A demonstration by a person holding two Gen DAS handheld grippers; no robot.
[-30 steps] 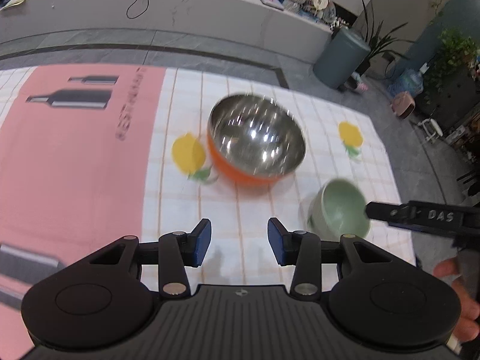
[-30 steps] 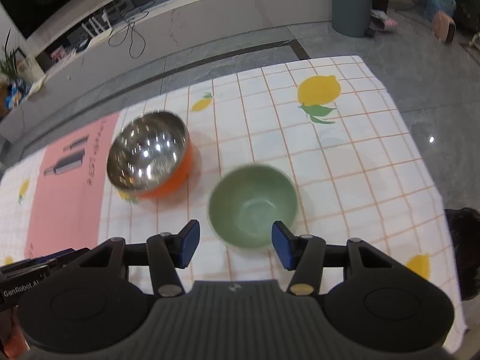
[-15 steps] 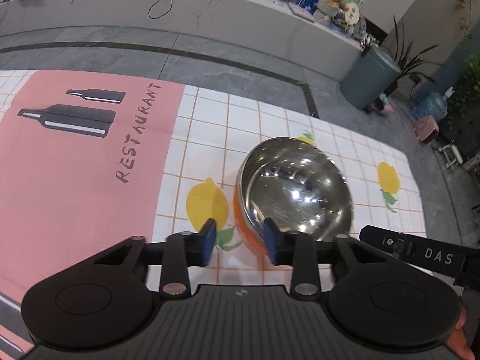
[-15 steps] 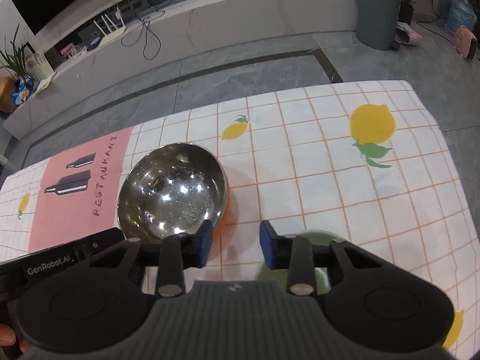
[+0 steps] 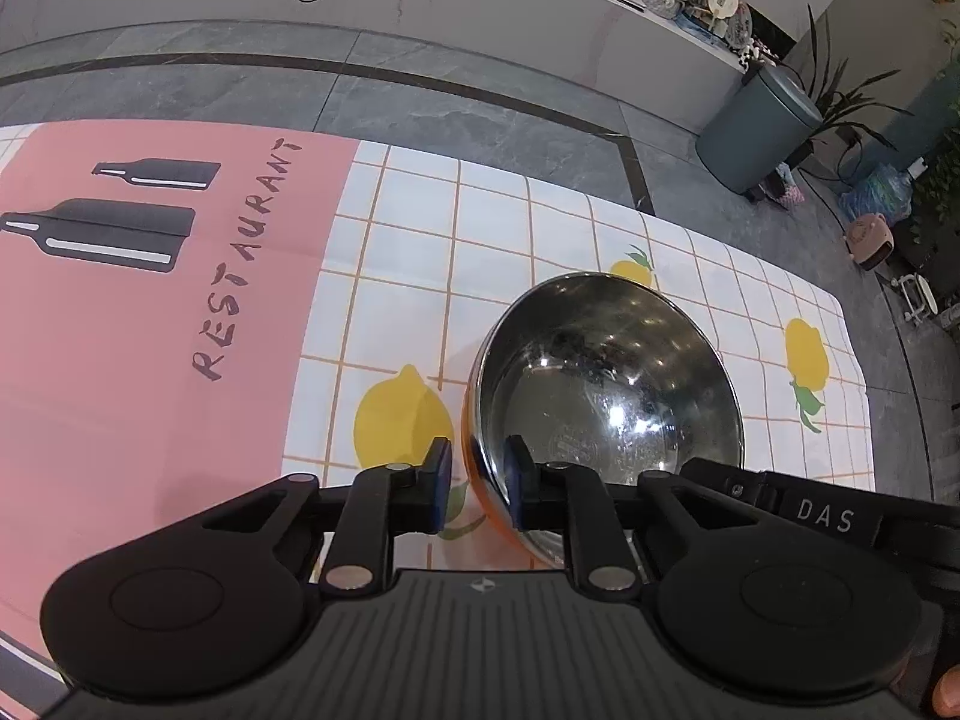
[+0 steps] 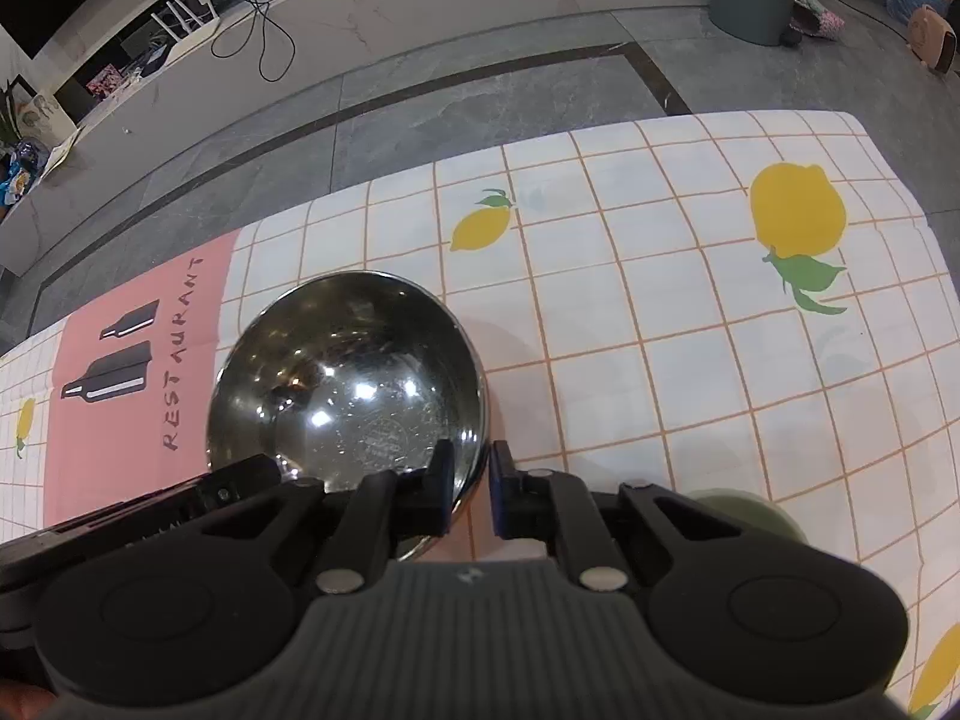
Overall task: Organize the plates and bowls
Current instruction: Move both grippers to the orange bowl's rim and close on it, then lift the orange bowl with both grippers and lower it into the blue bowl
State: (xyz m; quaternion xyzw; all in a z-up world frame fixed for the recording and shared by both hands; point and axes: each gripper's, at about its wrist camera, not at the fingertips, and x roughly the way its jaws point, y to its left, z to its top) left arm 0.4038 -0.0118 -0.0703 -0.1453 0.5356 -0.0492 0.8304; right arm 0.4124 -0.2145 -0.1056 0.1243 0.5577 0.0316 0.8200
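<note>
Green bowl mostly hidden behind right gripper; steel bowl near rim covered.

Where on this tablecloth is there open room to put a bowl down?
Free: the pink panel left of the steel bowl, and the checked squares between that bowl and the big lemon print to the right. Crowded: the near edge, where both grippers straddle the bowl's rim and the green bowl sits.

metal bowl on tablecloth, cup right
</note>
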